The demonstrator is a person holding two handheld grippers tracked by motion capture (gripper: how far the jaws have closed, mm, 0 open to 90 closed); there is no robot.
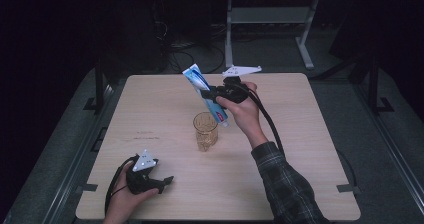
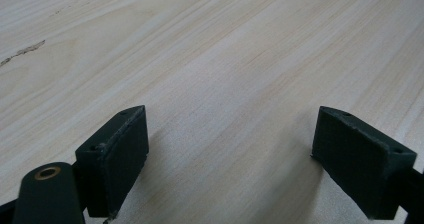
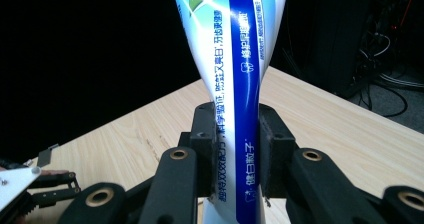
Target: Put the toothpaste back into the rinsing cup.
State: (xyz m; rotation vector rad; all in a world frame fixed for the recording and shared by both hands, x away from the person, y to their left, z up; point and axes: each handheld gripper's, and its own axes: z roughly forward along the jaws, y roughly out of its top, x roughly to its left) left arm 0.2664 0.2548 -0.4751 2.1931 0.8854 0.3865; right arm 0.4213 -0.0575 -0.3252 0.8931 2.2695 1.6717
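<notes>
toothpaste tube (image 3: 235,84) | blue-white, printed | pinched mid-body | tilted

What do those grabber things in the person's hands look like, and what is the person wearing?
Each hand-held gripper is black, with two flat black jaws and brass-coloured rings at the joints. The left hand-held gripper and the right hand-held gripper each carry a pale grey three-cornered plate on top and trail a black cable. The right arm wears a dark checked sleeve.
</notes>
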